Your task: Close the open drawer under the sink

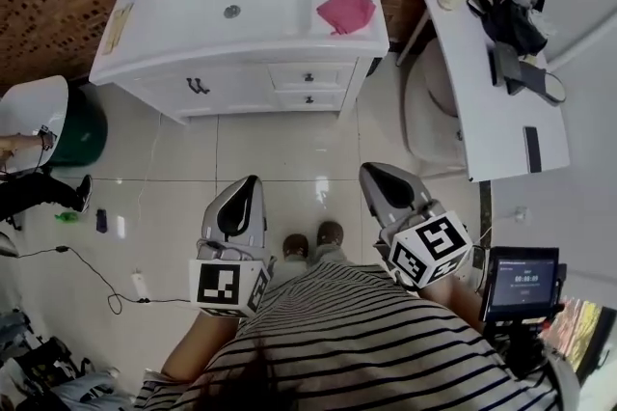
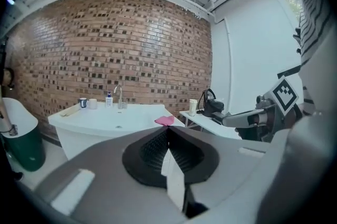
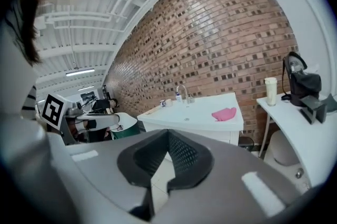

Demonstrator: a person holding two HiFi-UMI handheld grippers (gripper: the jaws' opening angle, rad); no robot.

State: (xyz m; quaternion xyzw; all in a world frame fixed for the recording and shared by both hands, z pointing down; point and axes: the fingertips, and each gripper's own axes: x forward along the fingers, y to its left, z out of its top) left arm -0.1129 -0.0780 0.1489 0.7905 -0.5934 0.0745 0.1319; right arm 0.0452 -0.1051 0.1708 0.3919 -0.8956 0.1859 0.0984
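the drawer (image 1: 308, 97) lies well ahead, between my left hand-held gripper (image 1: 252, 180) and right hand-held gripper (image 1: 373, 172); both pinched together, empty.

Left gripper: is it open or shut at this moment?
Shut. In its own view the left gripper has both halves meeting at the tip, with nothing held between them.

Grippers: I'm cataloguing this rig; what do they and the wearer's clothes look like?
The left gripper and right gripper match: smooth grey shells tapering forward, a black ribbed lining inside the jaws, and a white cube with black square markers at the rear. The person wears a black-and-white striped shirt.
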